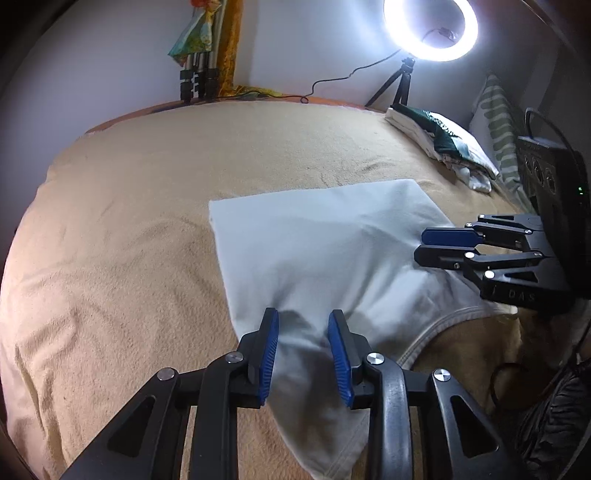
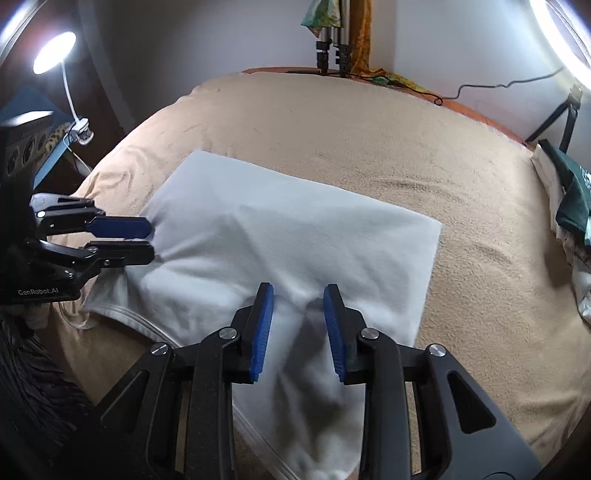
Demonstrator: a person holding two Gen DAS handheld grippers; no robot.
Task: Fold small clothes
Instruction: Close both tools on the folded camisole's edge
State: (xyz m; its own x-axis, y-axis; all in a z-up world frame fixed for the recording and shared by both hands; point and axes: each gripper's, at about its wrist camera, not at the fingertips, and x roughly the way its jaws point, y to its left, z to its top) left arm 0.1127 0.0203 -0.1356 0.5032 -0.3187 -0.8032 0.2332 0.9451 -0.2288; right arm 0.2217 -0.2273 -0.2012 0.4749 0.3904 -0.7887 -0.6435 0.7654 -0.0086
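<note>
Nearest you, your left gripper [image 1: 303,347] and your right gripper [image 2: 298,321] both hang over the near straps of the white garment [image 1: 325,251], jaws spread, pinching nothing. The garment lies flat on the tan blanket [image 1: 122,236], neckline toward you. Farther right sits a pile of folded clothes [image 1: 439,142]; beyond it a ring light [image 1: 430,27] glows against the wall.

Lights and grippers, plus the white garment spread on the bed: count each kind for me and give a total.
Lights: 2, the ring light and the clip lamp
Grippers: 2, the left gripper and the right gripper
White garment: 1
Total: 5
</note>
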